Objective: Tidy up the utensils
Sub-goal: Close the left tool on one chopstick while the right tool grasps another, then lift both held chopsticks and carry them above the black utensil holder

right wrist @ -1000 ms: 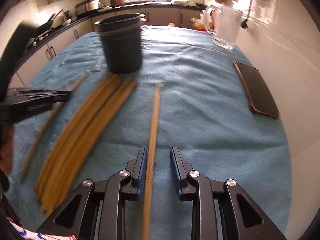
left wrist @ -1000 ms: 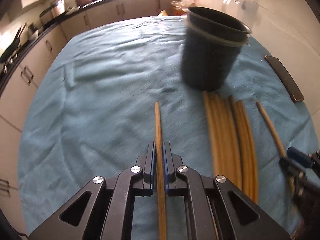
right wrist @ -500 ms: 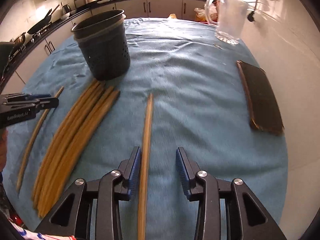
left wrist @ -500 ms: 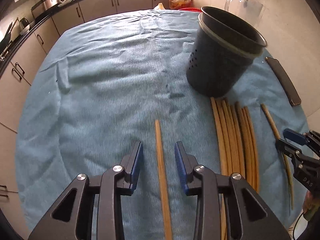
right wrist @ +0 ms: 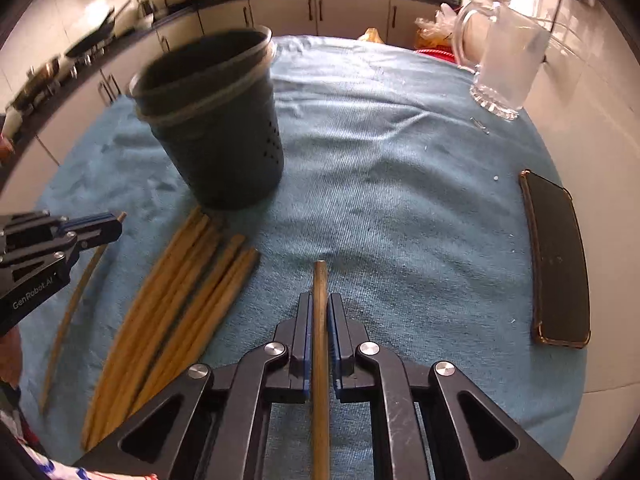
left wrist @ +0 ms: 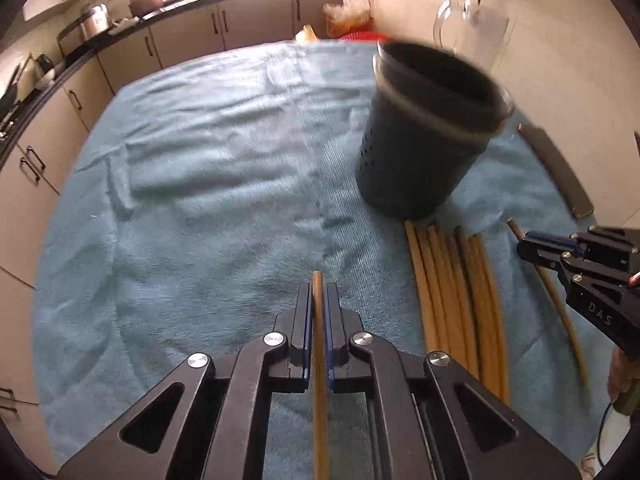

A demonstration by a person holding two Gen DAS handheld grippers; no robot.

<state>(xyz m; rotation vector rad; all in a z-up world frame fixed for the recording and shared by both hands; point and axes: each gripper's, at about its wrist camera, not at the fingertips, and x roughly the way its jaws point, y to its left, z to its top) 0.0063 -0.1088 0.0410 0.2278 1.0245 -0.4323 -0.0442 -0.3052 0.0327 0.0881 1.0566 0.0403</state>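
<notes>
Left wrist view: the left gripper (left wrist: 318, 292) has its jaws clamped on one wooden chopstick (left wrist: 319, 400), which runs straight down the middle between them, tip poking just past. Right wrist view, same story: the right gripper (right wrist: 319, 304) has its jaws closed on a second chopstick (right wrist: 320, 380), centred, tip sticking out ahead. Between the two grippers a bundle of loose chopsticks (right wrist: 176, 308), roughly six, lies on the blue cloth (right wrist: 400, 200), ends just in front of the one dark perforated holder (right wrist: 216, 120). One phone (right wrist: 558, 260) and one glass jug (right wrist: 508, 64) sit off to the right.
</notes>
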